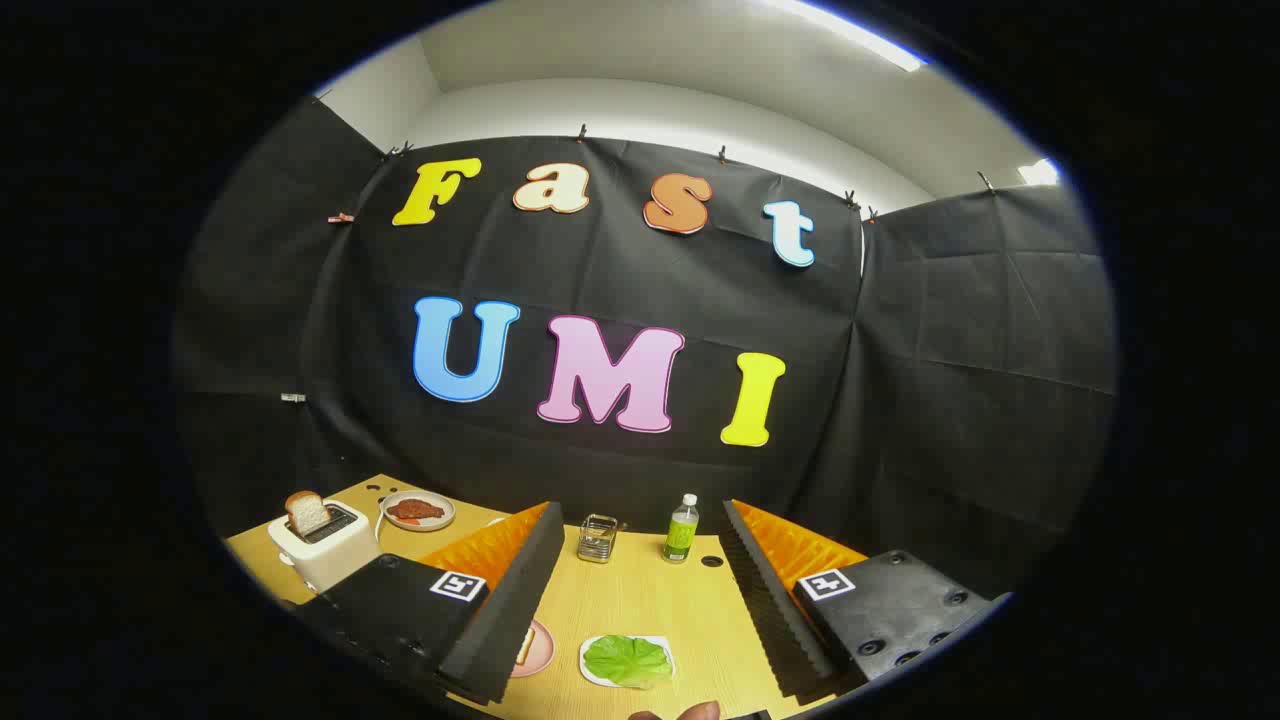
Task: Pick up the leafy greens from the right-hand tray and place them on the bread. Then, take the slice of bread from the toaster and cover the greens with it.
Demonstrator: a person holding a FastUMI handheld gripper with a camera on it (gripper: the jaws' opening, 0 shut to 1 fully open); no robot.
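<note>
My gripper is open, held above the wooden table with nothing between its fingers. Between the fingers and close below lies a green leaf on a small white tray. To its left, partly hidden behind the left finger, a pink plate holds a slice of bread. Far off to the left stands a white toaster with a slice of bread sticking up from its slot.
Behind the toaster sits a plate of reddish food. Beyond the fingers stand a small wire holder and a green bottle. The tip of a finger shows at the near table edge.
</note>
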